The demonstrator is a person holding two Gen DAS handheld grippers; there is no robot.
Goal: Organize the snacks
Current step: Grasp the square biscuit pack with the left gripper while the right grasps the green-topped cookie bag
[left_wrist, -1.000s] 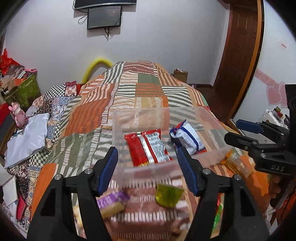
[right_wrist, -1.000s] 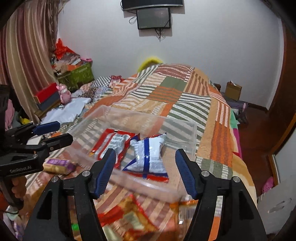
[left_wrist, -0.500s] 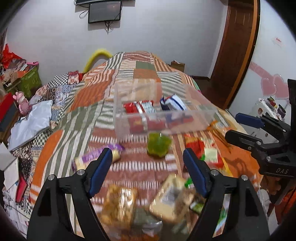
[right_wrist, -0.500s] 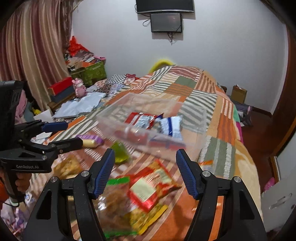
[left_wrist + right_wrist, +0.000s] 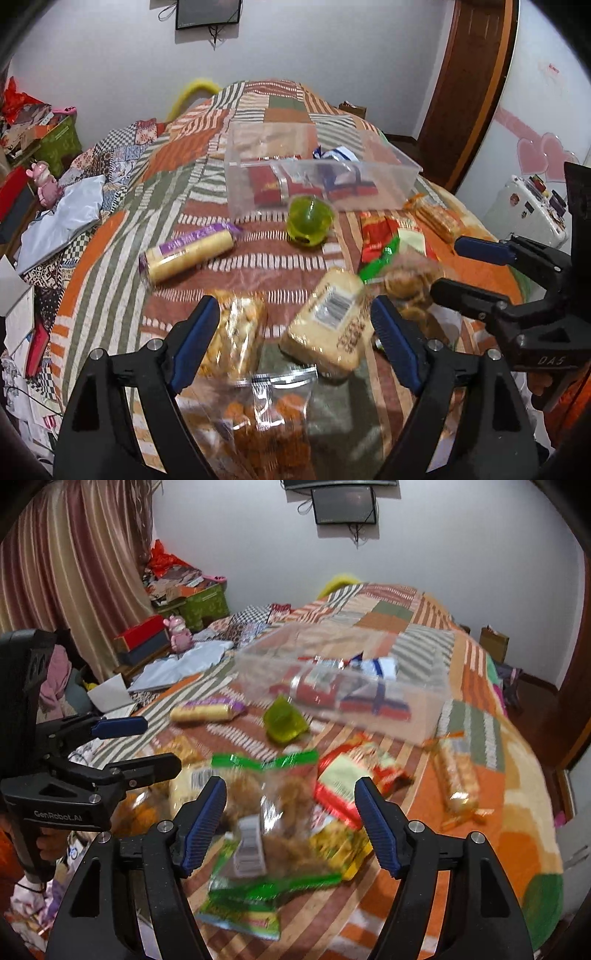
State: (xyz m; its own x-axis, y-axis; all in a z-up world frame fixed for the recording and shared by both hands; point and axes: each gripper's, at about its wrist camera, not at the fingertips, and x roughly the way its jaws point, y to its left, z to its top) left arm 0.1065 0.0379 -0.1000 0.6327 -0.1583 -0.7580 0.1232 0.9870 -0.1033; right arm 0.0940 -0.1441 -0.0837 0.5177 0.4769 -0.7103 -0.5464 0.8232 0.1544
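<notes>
A clear plastic box (image 5: 388,173) (image 5: 424,701) lies on the bed with a red packet (image 5: 266,184) and a blue-white packet (image 5: 340,155) inside. Loose snacks are spread in front of it. My left gripper (image 5: 291,321) hovers over a pale biscuit pack (image 5: 325,325), its jaws opening and pressing on nothing. My right gripper (image 5: 291,794) stands open above a clear bag of brown snacks (image 5: 280,801) with green bands. A green jelly cup (image 5: 310,221) (image 5: 284,720) and a purple-yellow roll (image 5: 188,251) (image 5: 207,710) lie nearer the box.
The patchwork bedspread (image 5: 110,236) drops off at the left and near edges. A red-green packet (image 5: 380,236) and an orange cracker pack (image 5: 456,775) lie to the right. Boxes and clutter (image 5: 177,602) crowd the floor on the left. A wooden door (image 5: 469,92) stands at the right.
Both grippers have drawn back from the clear box toward the near end of the bed, so the loose snack pile now fills the foreground. The left jaws have spread wider.
</notes>
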